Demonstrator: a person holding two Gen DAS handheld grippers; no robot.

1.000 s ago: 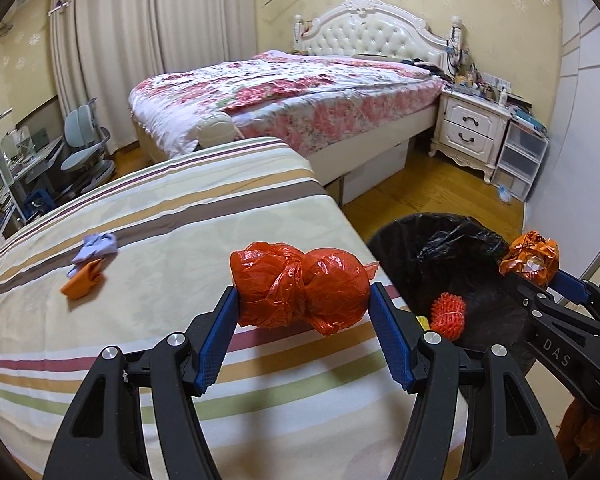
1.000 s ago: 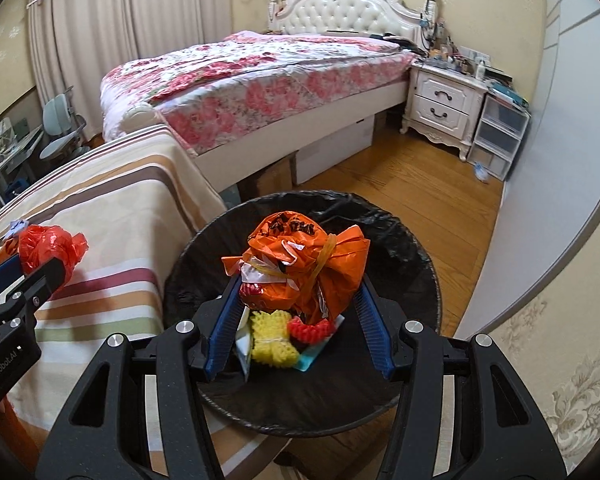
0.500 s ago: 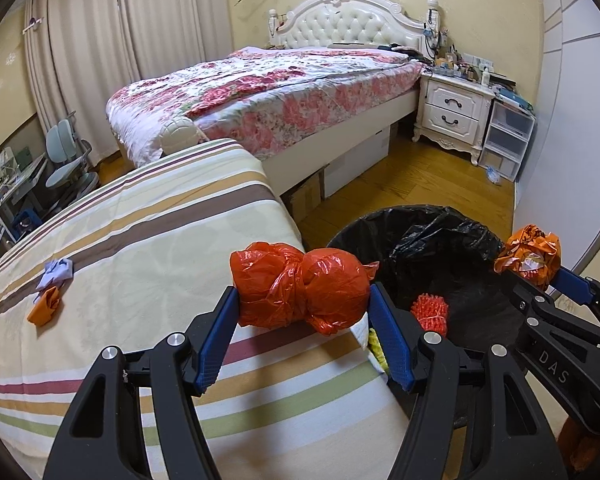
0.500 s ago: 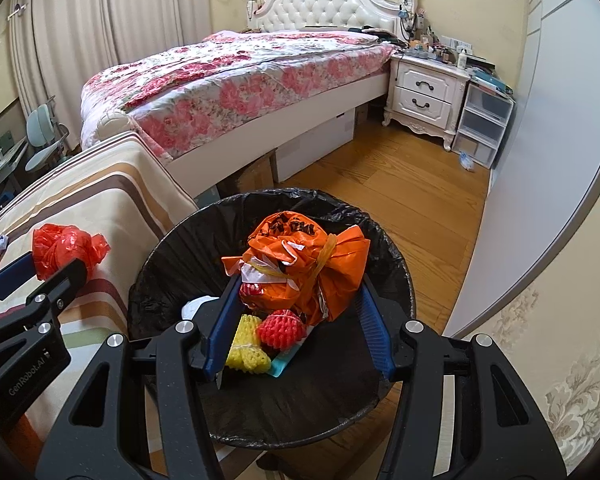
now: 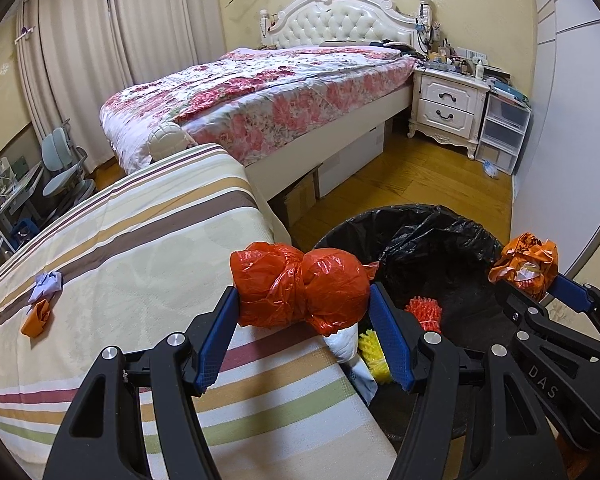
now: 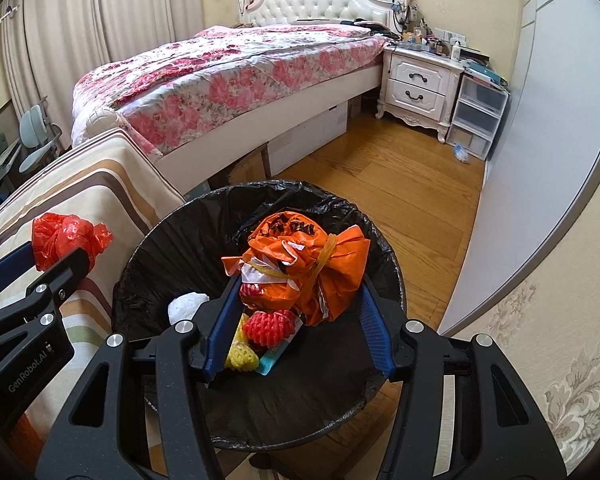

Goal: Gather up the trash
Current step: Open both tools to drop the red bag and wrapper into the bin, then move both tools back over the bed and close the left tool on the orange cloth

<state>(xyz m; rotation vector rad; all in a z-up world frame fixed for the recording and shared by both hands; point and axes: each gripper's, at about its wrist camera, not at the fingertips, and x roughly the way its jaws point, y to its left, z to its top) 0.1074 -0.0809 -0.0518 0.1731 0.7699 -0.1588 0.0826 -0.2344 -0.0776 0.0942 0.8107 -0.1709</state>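
Two hand-held grippers clenching bags, left (image 5: 304, 316) (red bag (image 5: 300, 290)) now nearer bin (image 5: 440, 232), right (image 6: 296, 300) over it.

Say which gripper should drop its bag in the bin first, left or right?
Right. The right gripper holds its orange bag directly above the bin opening. The left gripper holds its red bag mostly over the striped bed, just short of the rim, so it probably needs to move further.
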